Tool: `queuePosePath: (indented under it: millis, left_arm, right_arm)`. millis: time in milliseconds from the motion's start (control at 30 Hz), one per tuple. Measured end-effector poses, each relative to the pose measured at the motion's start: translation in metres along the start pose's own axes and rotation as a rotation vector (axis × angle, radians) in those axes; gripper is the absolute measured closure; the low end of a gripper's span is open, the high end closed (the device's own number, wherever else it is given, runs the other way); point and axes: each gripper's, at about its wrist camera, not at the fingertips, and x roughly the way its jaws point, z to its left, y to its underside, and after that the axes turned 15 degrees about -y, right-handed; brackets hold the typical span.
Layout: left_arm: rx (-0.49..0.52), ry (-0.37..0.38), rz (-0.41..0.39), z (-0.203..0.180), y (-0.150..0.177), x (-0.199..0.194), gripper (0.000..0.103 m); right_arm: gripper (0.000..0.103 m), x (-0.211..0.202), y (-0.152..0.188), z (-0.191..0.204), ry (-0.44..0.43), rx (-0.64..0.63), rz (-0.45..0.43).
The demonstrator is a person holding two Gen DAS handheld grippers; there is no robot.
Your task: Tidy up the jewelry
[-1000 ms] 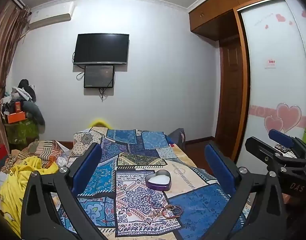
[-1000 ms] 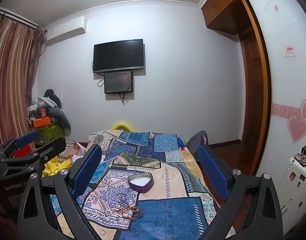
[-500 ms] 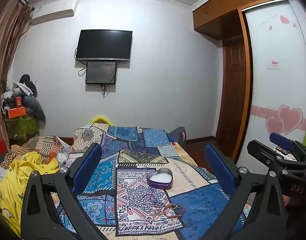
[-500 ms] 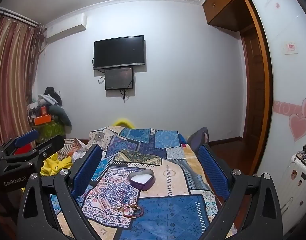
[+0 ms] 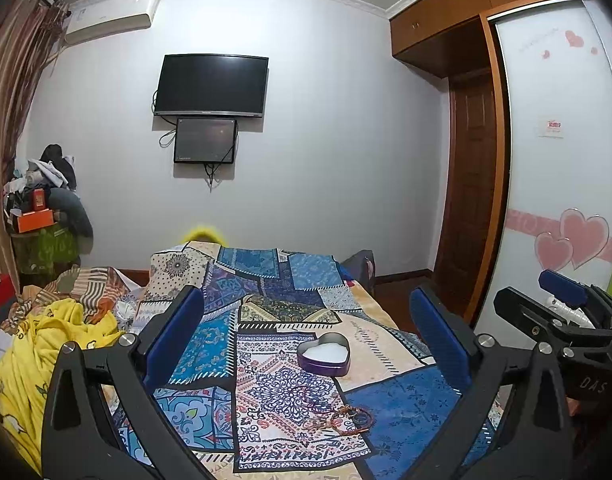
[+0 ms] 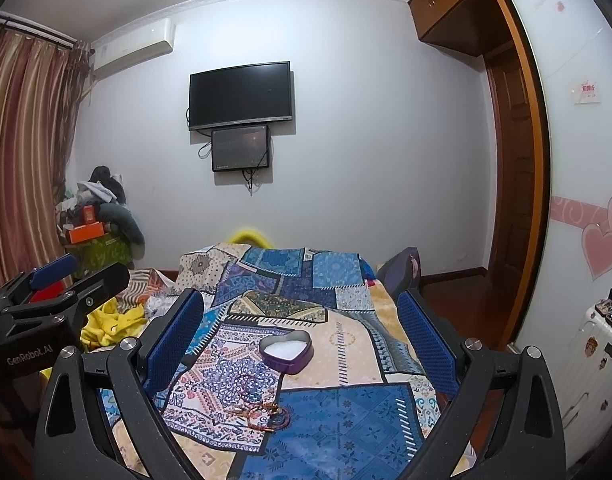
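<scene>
A purple heart-shaped tin (image 5: 324, 354) with a white lining sits open on the patchwork bedspread (image 5: 401, 408); it also shows in the right wrist view (image 6: 286, 351). A tangle of beaded bracelets and cords (image 5: 337, 416) lies on the bedspread just in front of the tin, seen too in the right wrist view (image 6: 262, 410). My left gripper (image 5: 306, 332) is open and empty, held above and short of the jewelry. My right gripper (image 6: 302, 330) is open and empty, likewise held back above the bed.
A yellow blanket and crumpled clothes (image 5: 46, 344) pile up on the bed's left side. A wardrobe with heart stickers (image 5: 565, 236) stands at the right, with a white suitcase (image 6: 593, 364) beside it. A TV (image 5: 212, 85) hangs on the far wall.
Both grippers have tilted slightly downward, so the bed, tin and bracelets sit a little lower and closer in view. Both stay open and empty.
</scene>
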Motion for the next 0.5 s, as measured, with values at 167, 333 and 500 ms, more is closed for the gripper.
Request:
queuePosePath:
  millis: [167,333,500]
  left_arm:
    - [-0.004,0.0,0.007,0.0027,-0.001,0.0011,0.0]
    - [-0.004,-0.001,0.008,0.0037,-0.0019,0.0017,0.0]
    - [-0.004,-0.002,0.009,0.0036,-0.0023,0.002,0.0]
  right_arm:
    - [0.006,0.0004,-0.0006,0.0003,-0.002,0.004,0.006]
    - [0.006,0.0007,-0.0004,0.0006,-0.003,0.004,0.007]
    - [0.006,0.0014,-0.0004,0.0017,-0.004,0.003,0.009]
